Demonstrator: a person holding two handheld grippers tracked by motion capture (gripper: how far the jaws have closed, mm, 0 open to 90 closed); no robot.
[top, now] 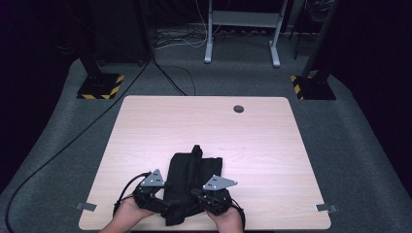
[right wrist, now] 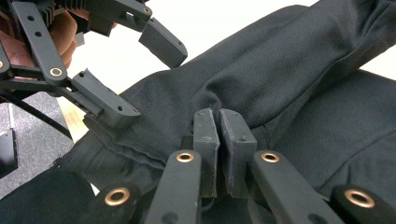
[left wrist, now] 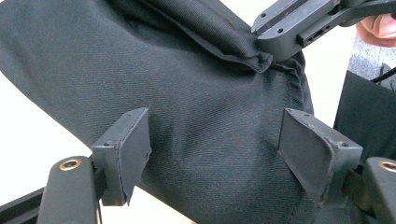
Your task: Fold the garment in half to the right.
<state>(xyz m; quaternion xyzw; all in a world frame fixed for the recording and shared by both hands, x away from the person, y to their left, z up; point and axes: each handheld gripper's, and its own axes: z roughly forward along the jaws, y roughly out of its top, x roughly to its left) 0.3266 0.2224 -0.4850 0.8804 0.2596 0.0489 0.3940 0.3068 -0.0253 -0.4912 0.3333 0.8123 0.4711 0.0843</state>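
Black trousers [top: 192,187] flat on counter [top: 252,136], long axis running away from person. Right gripper [right wrist: 219,140] fingers clenched on waistband fold. Left gripper [left wrist: 219,154] fingers released, spread, straddling cloth edge just ahead; left nearer free hem.

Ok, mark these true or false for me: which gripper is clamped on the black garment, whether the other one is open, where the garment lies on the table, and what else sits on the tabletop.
1. The right gripper is shut on the black garment. True.
2. The left gripper is also clamped shut. False: its jaws stand wide apart, with the cloth between them and not pinched.
3. The garment lies at the table's far edge. False: it lies at the near edge, by the hands.
4. A small round dark hole sits near the far edge. True.
5. The garment is white. False: it is black.
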